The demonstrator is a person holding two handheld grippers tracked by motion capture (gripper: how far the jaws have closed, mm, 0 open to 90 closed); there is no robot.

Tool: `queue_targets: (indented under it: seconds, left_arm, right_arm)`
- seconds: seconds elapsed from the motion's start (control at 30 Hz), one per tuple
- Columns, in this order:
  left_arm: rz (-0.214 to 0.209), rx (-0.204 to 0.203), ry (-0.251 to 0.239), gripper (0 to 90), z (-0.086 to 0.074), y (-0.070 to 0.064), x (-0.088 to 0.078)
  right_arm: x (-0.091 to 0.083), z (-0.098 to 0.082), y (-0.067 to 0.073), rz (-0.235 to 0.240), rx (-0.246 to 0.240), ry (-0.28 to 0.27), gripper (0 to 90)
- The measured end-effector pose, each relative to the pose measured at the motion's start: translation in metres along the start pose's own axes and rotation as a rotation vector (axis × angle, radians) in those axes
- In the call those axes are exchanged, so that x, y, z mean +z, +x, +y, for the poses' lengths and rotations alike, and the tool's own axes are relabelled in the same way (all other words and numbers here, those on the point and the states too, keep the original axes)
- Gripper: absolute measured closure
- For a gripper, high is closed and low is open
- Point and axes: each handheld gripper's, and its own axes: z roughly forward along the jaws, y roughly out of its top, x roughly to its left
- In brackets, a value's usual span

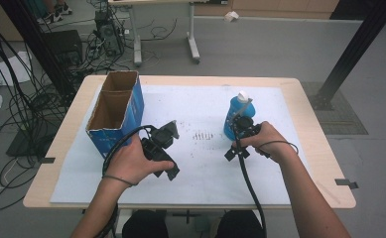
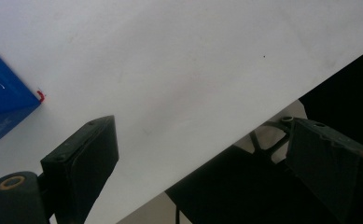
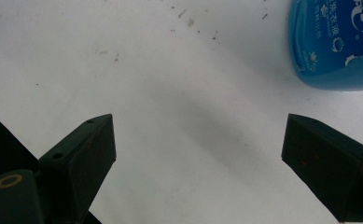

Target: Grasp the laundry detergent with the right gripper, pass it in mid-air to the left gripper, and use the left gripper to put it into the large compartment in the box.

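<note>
The blue bottle point(image 3: 335, 44) carries white print in Chinese characters in the right gripper view — too cropped and slanted to read in full — beside small white leaf and flower marks. The blue box point(image 2: 4, 109) shows pale handwritten figures in the left gripper view, seemingly "0.5", cut off by the frame's edge.

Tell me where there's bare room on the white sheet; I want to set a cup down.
The widest free patch lies between the open blue cardboard box and the blue plastic bottle, toward the far edge. The near strip is crowded by both hands and their tools.
</note>
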Motion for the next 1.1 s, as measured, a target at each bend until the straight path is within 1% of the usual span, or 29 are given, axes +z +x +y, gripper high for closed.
queue_targets:
  seconds: [0.17, 0.4, 0.43, 0.5, 0.67, 0.8, 0.97, 1.03, 1.1]
  left_arm:
    - [-0.003, -0.001, -0.002, 9.7, 0.002, 0.0, 0.001]
    - [-0.002, -0.008, -0.008, 9.6, 0.002, 0.0, 0.001]
    - [-0.003, -0.01, -0.018, 9.7, 0.001, 0.0, 0.001]
    - [-0.008, -0.013, -0.023, 9.6, 0.0, 0.0, 0.001]
    - [-0.01, -0.025, -0.014, 9.7, -0.003, -0.001, 0.007]
    - [-0.012, -0.033, -0.012, 9.7, -0.004, -0.003, 0.007]
    - [-0.014, -0.026, -0.013, 9.6, -0.003, -0.005, 0.005]
    - [-0.021, -0.028, -0.02, 9.7, -0.001, -0.006, 0.004]
    - [-0.017, -0.024, -0.014, 9.7, 0.001, -0.006, 0.004]
  right_arm:
    - [0.0, -0.003, -0.001, -0.003, -0.006, 0.007, 9.7]
    - [-0.002, -0.007, -0.004, -0.01, -0.005, -0.001, 9.7]
    - [-0.002, -0.008, -0.005, -0.014, -0.007, 0.0, 9.7]
    - [-0.003, -0.009, -0.005, -0.013, -0.007, -0.003, 9.7]
    - [0.0, -0.018, -0.006, -0.012, -0.002, -0.005, 9.7]
    - [0.0, -0.024, -0.008, -0.014, 0.0, -0.002, 9.7]
    - [-0.002, -0.03, -0.011, -0.017, 0.005, 0.0, 9.7]
    - [-0.003, -0.034, -0.013, -0.017, 0.012, -0.001, 9.8]
    - [-0.004, -0.037, -0.015, -0.014, 0.011, -0.003, 9.7]
